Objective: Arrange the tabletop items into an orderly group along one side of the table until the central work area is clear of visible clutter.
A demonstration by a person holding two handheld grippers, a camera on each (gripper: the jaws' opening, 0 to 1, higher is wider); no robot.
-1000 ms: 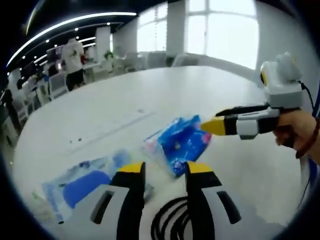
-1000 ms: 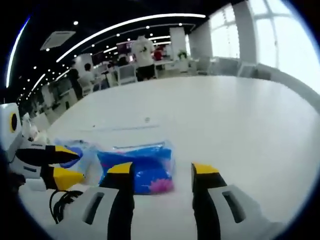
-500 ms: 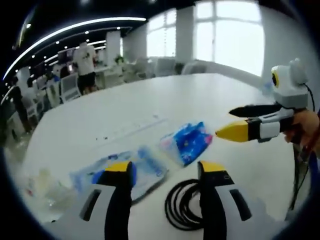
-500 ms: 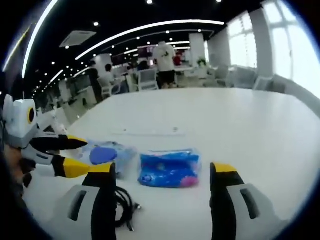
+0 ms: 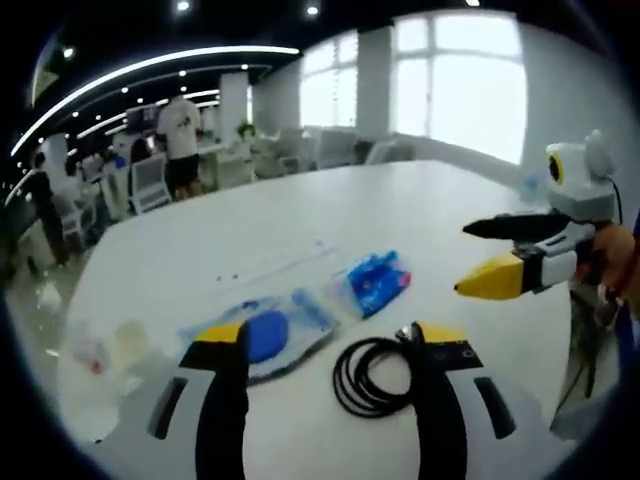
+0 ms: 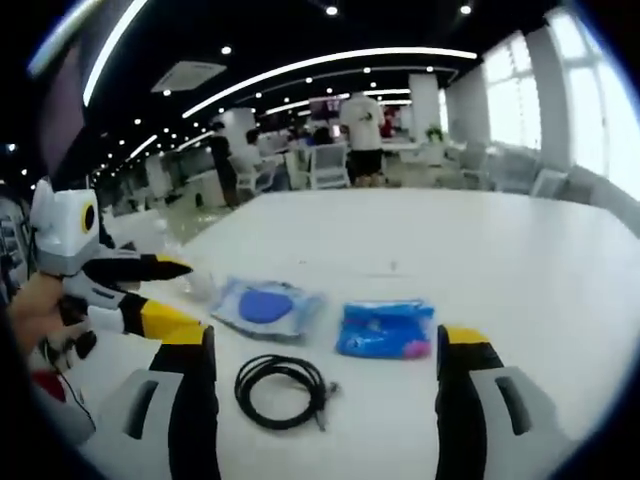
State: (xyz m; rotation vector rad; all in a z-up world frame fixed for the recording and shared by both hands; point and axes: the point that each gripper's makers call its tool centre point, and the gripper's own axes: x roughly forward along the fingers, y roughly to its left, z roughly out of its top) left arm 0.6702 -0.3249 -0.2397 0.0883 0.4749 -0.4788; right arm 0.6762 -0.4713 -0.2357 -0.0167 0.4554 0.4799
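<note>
Farther back now, 2 blurred clear packets (image 5: 100, 345) at table edge (image 5: 70, 300).

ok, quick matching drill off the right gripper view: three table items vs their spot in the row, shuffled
Items:
1. black cable coil
2. clear pouch with blue disc
3. bright blue packet

Spots in the right gripper view:
A. right end, by the right jaw
B. nearest the camera, between the jaws
C. left, beside the other gripper

Pairs: 1-B, 2-C, 3-A
</note>
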